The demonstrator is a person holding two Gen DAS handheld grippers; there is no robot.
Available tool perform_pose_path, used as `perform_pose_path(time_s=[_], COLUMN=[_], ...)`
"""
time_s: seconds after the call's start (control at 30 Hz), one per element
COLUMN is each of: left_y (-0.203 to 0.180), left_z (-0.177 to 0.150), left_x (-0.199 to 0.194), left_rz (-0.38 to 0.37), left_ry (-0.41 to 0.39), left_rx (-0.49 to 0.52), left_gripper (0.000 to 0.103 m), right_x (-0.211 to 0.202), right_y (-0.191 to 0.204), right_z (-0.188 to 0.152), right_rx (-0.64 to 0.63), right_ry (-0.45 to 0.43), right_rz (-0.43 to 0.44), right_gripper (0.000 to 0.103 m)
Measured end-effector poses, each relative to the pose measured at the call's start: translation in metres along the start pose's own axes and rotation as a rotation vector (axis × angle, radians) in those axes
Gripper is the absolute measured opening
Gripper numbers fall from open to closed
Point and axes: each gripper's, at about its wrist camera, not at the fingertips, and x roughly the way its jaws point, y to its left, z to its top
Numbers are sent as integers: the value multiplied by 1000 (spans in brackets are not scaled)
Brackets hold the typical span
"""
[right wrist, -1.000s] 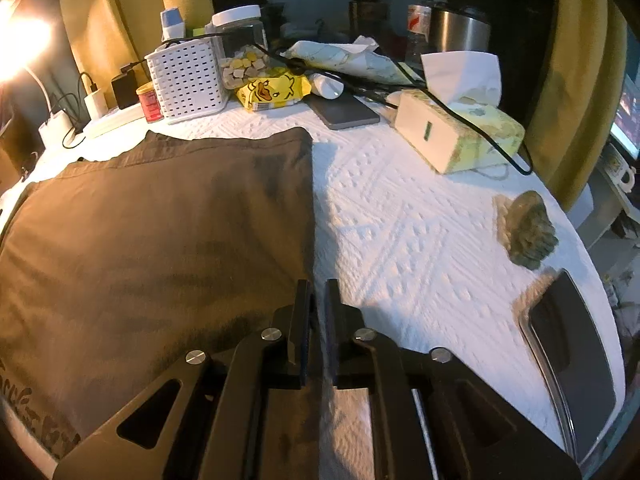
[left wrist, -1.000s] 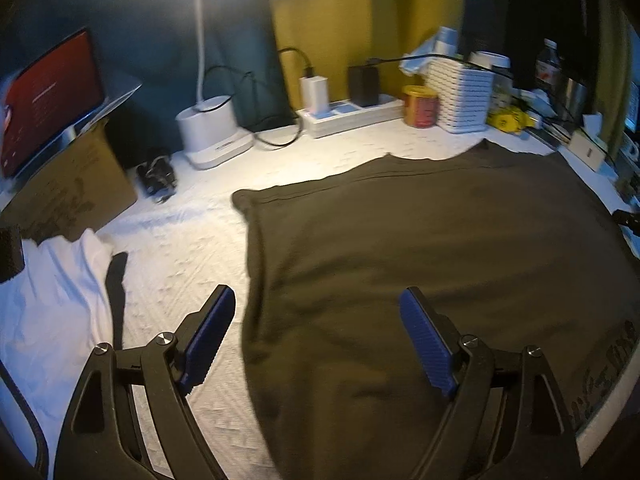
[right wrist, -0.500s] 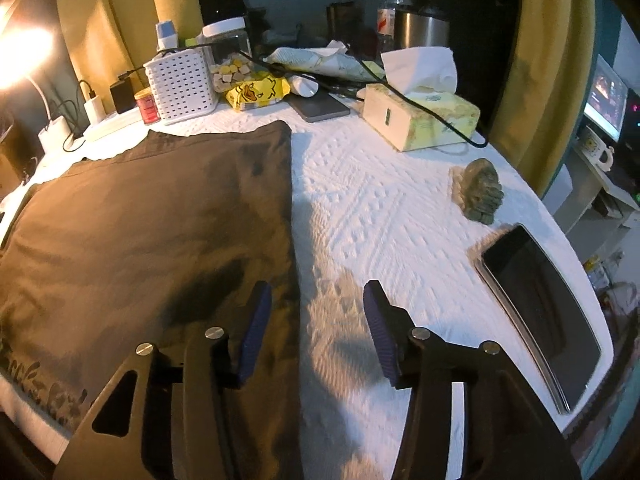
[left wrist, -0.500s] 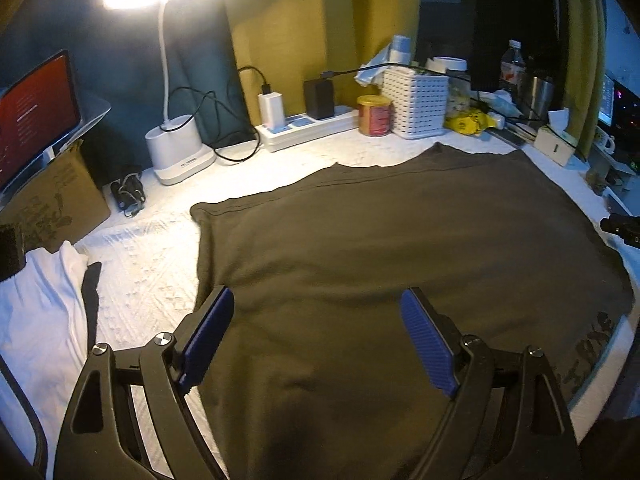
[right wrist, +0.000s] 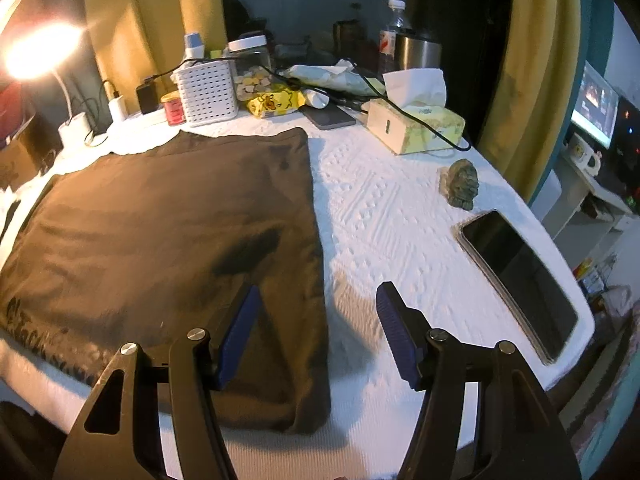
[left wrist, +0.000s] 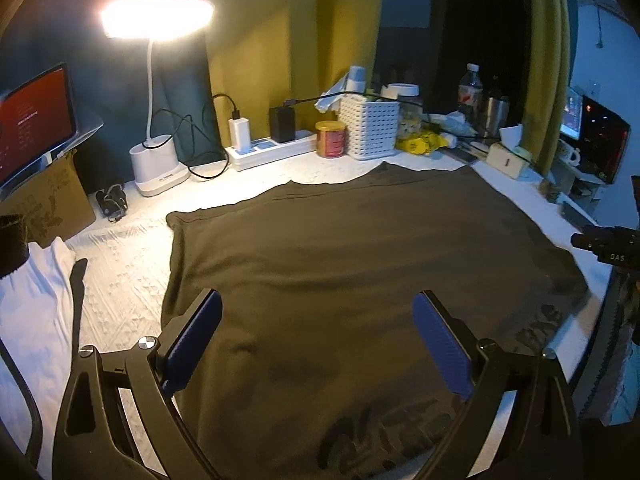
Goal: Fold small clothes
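Observation:
A dark brown garment lies flat on the white textured table cover, with dark printed lettering along its near edge. It also shows in the right wrist view, its right edge straight and folded. My left gripper is open and empty, raised above the garment's near left part. My right gripper is open and empty, above the garment's near right edge. Part of the right gripper shows at the right of the left wrist view.
A white cloth lies at the left. A lamp, power strip, red can and white basket stand at the back. A tissue box, small green object and tablet lie right.
My right gripper has opened, let go of the garment's right edge and pulled back. My left gripper, still open, has risen and drawn back. The garment lies flat.

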Motion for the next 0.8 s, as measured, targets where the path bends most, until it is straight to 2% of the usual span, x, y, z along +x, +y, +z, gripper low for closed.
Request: perform_pose_path(time_s=[0.2,0.37,0.8], left_y=[-2,-5,-17], left_z=[-16,-28,-27], left_x=[-12,-14,-4], left_rz=[-33,-93,-73], left_ry=[-4,23,48], left_rx=[-29,-46,-33], left_gripper=[95,95,95], right_x=[-18,-22,-8], right_y=[7,19,31], right_z=[-17,-42,-69], right_rx=[-7,-16,66], right_ry=[-2,30,112], right_rz=[-3,26,101], right_gripper=[65,65,65])
